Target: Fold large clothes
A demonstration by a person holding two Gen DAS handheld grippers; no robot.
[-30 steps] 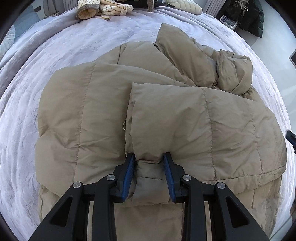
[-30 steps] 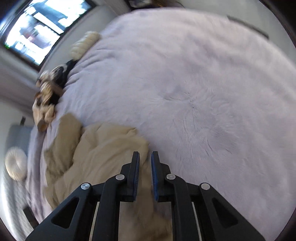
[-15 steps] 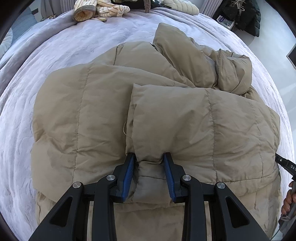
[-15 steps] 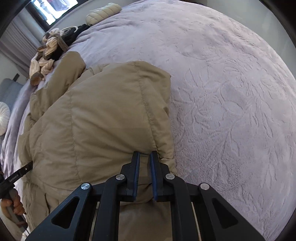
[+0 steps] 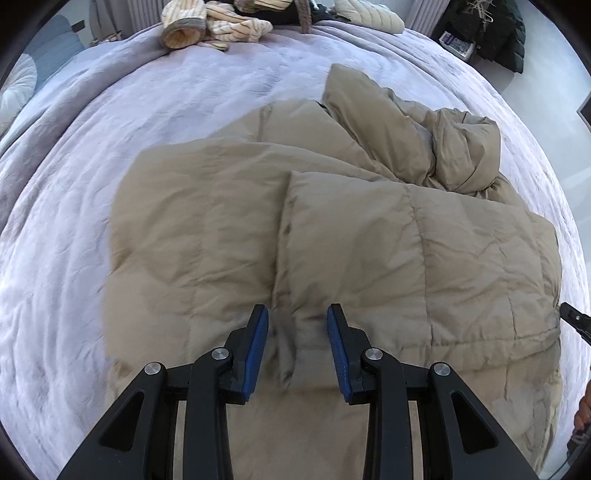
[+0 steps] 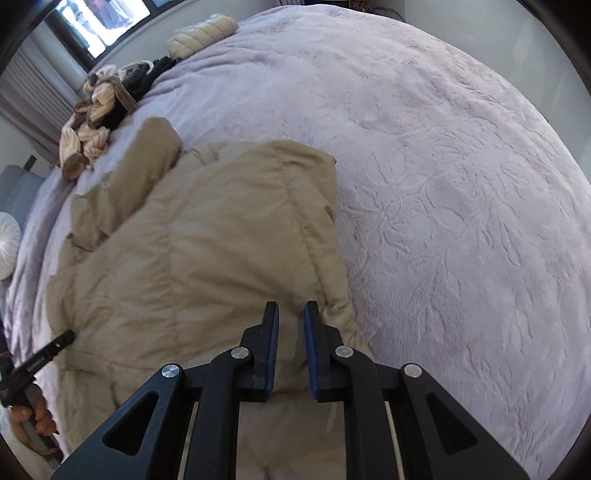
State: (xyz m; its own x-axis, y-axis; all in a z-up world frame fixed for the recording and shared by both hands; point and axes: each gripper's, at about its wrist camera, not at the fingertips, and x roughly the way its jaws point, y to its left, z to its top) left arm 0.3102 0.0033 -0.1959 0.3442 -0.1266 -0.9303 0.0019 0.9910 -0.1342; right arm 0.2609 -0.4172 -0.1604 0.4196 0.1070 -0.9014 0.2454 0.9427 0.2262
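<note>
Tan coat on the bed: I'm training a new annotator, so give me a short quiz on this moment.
1. True or false: the left gripper is clamped on a fold of the tan coat.
2. The bedspread is: A lilac, B green, C red?
3. Fill in: the striped knitwear lies at the bed's ___ end, beyond the coat.
Key: 1 true; 2 A; 3 far.

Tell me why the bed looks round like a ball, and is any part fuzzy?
Both wrist views use fisheye lenses, so the flat bed bulges and dark rings fill the corners. In the left wrist view the tan coat is smeared along its left edge; its right side is sharper. The right wrist view is crisp on the blanket pattern, and the window glares white.
</note>
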